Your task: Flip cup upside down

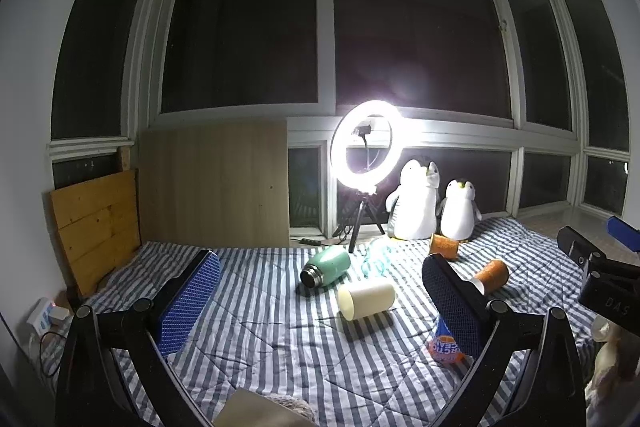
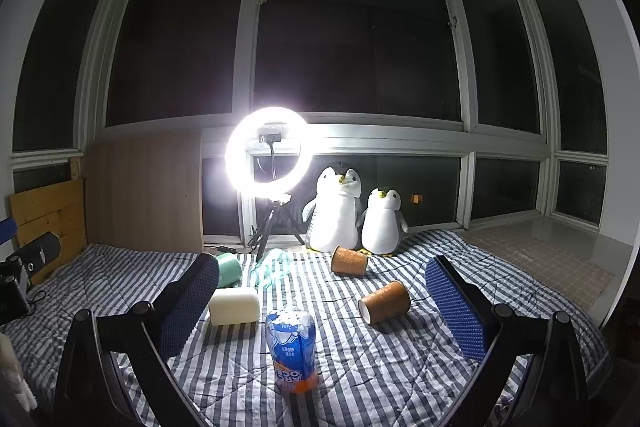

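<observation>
A cream cup (image 1: 366, 301) (image 2: 234, 305) lies on its side on the striped blanket (image 1: 280, 347), its mouth turned toward the left. Two orange paper cups also lie on their sides: the nearer one (image 1: 490, 275) (image 2: 385, 301) and one (image 1: 443, 245) (image 2: 349, 261) by the toy penguins. My left gripper (image 1: 320, 263) is open and holds nothing, and the cream cup lies ahead between its fingers. My right gripper (image 2: 322, 265) is likewise open, with a blue and orange drink bottle (image 2: 292, 351) standing cap down just in front of it.
A green flask (image 1: 325, 267) and a clear plastic bottle (image 2: 272, 267) lie further back. A lit ring light on a tripod (image 1: 366, 147) and two plush penguins (image 1: 416, 205) stand by the windows. A wooden headboard (image 1: 96, 223) is on the left.
</observation>
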Motion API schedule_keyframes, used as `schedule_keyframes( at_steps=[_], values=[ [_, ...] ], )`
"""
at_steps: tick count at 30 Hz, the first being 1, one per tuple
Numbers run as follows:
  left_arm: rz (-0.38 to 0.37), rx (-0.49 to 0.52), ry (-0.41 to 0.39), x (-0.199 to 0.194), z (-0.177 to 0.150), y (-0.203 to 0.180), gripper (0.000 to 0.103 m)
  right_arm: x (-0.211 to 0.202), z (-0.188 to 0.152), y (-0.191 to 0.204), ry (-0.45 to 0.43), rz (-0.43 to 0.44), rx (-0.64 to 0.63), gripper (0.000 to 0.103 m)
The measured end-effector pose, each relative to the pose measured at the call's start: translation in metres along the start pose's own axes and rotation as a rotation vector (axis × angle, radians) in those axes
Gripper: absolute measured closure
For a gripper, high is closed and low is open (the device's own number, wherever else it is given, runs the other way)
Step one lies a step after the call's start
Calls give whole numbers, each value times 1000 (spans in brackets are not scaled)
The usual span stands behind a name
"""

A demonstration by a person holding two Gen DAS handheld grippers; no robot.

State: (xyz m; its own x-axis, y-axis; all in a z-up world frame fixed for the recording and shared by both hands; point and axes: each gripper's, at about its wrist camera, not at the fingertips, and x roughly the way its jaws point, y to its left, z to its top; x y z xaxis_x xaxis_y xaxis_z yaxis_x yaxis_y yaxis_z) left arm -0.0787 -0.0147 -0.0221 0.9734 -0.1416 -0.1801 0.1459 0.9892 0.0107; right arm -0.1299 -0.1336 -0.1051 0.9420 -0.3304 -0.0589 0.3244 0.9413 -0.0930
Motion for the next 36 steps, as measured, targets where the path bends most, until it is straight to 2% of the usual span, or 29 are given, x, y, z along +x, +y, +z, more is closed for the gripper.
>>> schedule_keyframes(
  at_steps=[36],
  values=[
    [-10,5,5,-6,-1,0,0,-2,5,3,-2,2,-8,1]
  ],
)
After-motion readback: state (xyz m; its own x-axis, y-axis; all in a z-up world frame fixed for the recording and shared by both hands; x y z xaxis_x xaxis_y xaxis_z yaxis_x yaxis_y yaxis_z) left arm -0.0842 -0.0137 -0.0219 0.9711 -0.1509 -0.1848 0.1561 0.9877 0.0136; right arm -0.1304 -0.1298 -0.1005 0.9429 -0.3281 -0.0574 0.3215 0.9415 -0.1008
